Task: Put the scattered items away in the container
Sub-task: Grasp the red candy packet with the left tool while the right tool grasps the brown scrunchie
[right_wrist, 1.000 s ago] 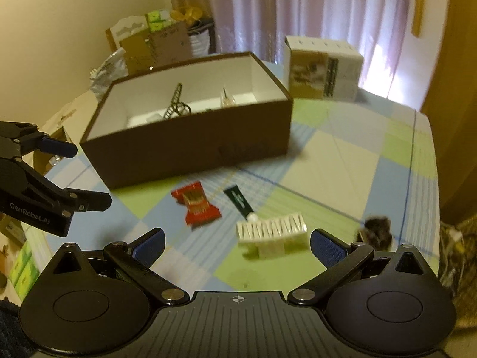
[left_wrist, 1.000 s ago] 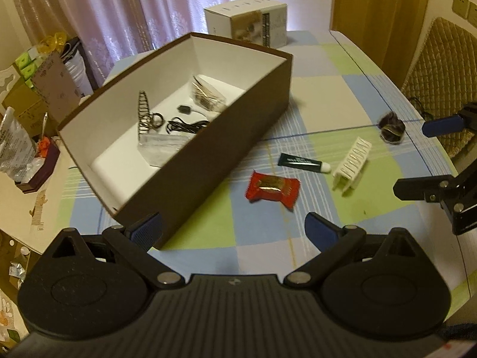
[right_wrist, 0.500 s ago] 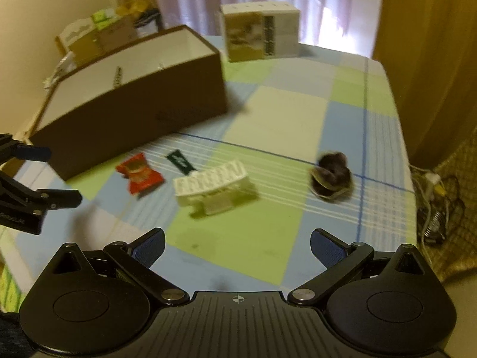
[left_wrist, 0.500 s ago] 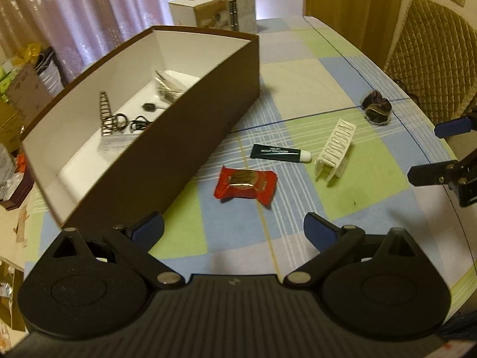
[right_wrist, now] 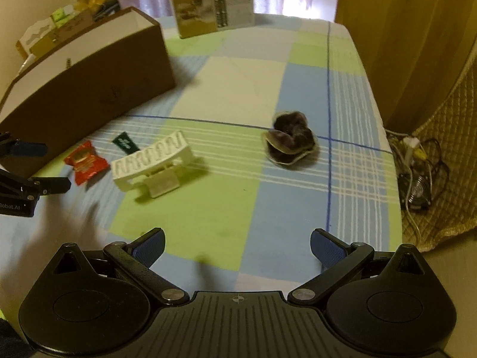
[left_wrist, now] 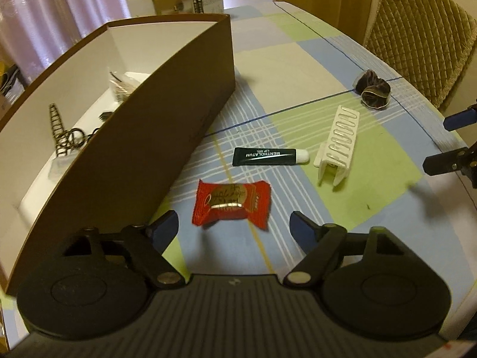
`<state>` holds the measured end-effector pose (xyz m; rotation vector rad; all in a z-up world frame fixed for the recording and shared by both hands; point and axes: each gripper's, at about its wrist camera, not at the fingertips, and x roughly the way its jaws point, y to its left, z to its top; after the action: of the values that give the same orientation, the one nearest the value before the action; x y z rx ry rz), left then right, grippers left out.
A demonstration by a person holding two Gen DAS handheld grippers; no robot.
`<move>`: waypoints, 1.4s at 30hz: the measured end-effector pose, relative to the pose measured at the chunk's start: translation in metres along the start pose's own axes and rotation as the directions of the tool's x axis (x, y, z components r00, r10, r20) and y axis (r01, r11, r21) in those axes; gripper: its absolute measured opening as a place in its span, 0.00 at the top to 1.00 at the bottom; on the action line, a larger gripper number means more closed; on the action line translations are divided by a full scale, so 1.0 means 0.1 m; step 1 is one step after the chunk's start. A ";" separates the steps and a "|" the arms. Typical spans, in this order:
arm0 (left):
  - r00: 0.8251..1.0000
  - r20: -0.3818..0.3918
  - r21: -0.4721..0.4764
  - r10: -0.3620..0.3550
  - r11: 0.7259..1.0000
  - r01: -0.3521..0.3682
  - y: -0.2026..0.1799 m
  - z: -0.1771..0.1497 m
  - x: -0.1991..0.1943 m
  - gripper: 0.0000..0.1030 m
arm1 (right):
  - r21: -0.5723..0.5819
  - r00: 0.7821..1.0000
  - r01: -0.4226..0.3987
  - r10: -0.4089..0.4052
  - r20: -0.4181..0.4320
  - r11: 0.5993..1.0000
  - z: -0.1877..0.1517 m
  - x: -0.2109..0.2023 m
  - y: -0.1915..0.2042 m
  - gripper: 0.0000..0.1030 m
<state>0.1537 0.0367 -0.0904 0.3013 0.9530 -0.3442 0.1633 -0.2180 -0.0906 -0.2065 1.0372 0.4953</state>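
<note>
Big brown box (left_wrist: 167,125) sits left on the checked tablecloth (left_wrist: 283,68). White rack (left_wrist: 338,146), dark scrunchie (right_wrist: 290,138), red snack packet (left_wrist: 232,203), gold writing unreadable, and "MENTHOLATUM LIP GEL" tube (left_wrist: 268,156) lie outside it. Left gripper (left_wrist: 234,228) and right gripper (right_wrist: 237,243) both spread wide, empty.

A long brown cardboard box with a white inside (left_wrist: 155,137) stands open on the bench, a few small items lying in it. Beside it lie a red foil sweet wrapper (left_wrist: 233,202), a dark green lip-gel tube (left_wrist: 269,156), a white slotted plastic rack (left_wrist: 338,146) on its side, and, further off, a dark velvet scrunchie (right_wrist: 291,137).
</note>
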 end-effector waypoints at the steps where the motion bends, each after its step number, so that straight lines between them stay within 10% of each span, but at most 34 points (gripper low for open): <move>1: 1.000 -0.002 0.001 -0.002 1.000 0.002 0.01 0.02 0.04 0.26 | 0.006 1.000 0.003 -0.003 -0.003 1.000 0.00 0.01 -0.02 0.02; 30: 0.994 -0.020 -0.085 -0.105 0.991 0.103 0.23 0.15 0.34 0.73 | 0.063 0.992 0.069 -0.075 0.097 0.996 0.39 0.27 -0.37 0.03; 42: 0.998 -0.023 -0.120 -0.067 0.991 0.064 0.31 0.15 0.24 0.75 | 0.030 0.994 0.043 -0.046 0.096 0.999 0.67 0.71 -0.55 0.49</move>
<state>0.1904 0.0546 -0.0997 0.1663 1.0072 -0.3422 0.2705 -0.2186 -0.1223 -0.1784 0.9429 0.4461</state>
